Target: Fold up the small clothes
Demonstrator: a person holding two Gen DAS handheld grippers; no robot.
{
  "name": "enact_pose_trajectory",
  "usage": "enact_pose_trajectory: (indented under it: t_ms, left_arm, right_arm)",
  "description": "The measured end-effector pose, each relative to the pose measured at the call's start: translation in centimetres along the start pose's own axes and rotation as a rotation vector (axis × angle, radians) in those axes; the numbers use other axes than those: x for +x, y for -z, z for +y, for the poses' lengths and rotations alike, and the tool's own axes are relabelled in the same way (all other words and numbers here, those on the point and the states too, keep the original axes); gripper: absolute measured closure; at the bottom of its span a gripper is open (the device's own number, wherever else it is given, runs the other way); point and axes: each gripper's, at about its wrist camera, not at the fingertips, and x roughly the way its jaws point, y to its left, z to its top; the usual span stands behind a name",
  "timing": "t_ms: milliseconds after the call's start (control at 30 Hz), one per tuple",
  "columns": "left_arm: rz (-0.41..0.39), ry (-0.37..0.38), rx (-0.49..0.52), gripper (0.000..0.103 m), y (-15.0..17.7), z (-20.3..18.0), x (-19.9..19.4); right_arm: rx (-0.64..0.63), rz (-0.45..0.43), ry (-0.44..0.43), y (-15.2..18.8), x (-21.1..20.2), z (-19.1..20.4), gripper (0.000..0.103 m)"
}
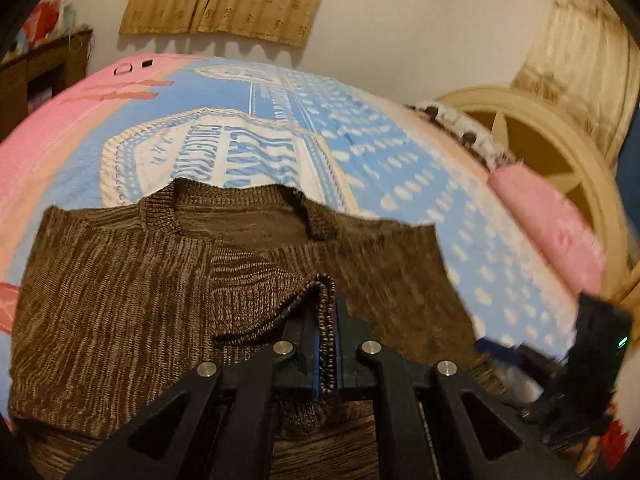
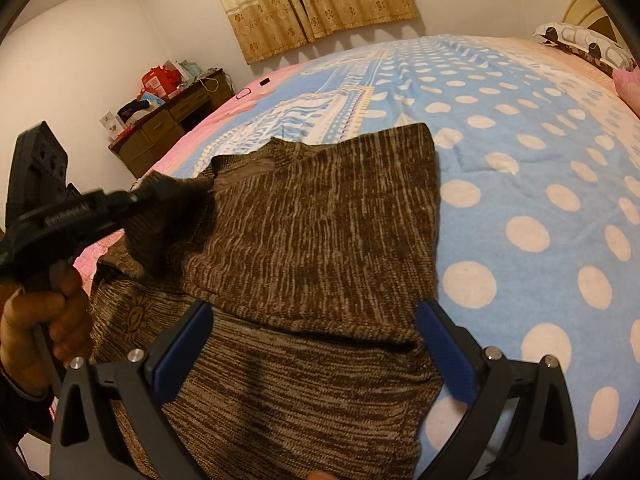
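The brown knitted sweater (image 2: pixel 320 216) lay spread on the blue polka-dot blanket (image 2: pixel 520 168) covering the bed, neckline toward the far edge, with its right side already doubled inward, apparently so the garment would narrow into a strip. The left gripper (image 1: pixel 326 316) was clamped on a ribbed edge of the sweater, likely a sleeve cuff (image 1: pixel 320 292), pinched between its blue pads and raised over the body of the garment; the hold looked meant to carry that part across as the next fold. The person's left hand (image 2: pixel 36 312) was wrapped around the gripper's handle, the tool pointing toward the collar. The right gripper (image 2: pixel 314 348) hovered low over the near hem, its fingers (image 2: pixel 444 352) spread wide with nothing between them, seemingly ready to steady the cloth.
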Motion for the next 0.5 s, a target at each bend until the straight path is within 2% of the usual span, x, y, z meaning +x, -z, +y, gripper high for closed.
enact_pose_trajectory:
  t_ms: [67, 167, 300, 367, 433, 500]
  left_arm:
    - [0.003, -0.034, 0.044, 0.098, 0.2, -0.6, 0.0]
    - [-0.036, -0.107, 0.120, 0.098, 0.9, -0.9, -1.8]
    - [-0.081, -0.177, 0.147, 0.094, 1.8, 0.9, -4.8]
    - [-0.104, -0.183, 0.142, 0.083, 2.2, 1.6, -5.9]
    - [-0.118, -0.169, 0.137, 0.042, 2.3, 2.0, -6.4]
    - [-0.146, -0.125, 0.111, 0.039, 1.8, 1.8, -6.4]
  right_arm:
    - [0.000, 0.000, 0.000, 0.0, 0.0, 0.0, 0.000]
    - [0.001, 0.000, -0.001, 0.0, 0.0, 0.0, 0.000]
    - [0.004, -0.001, -0.009, 0.0, 0.0, -0.1, 0.000]
    - [0.003, 0.000, -0.007, 0.0, 0.1, -0.1, 0.000]
    - [-0.001, 0.001, -0.003, 0.1, 0.1, -0.1, 0.000]
    - [-0.004, 0.003, 0.001, 0.0, 0.1, -0.1, 0.000]
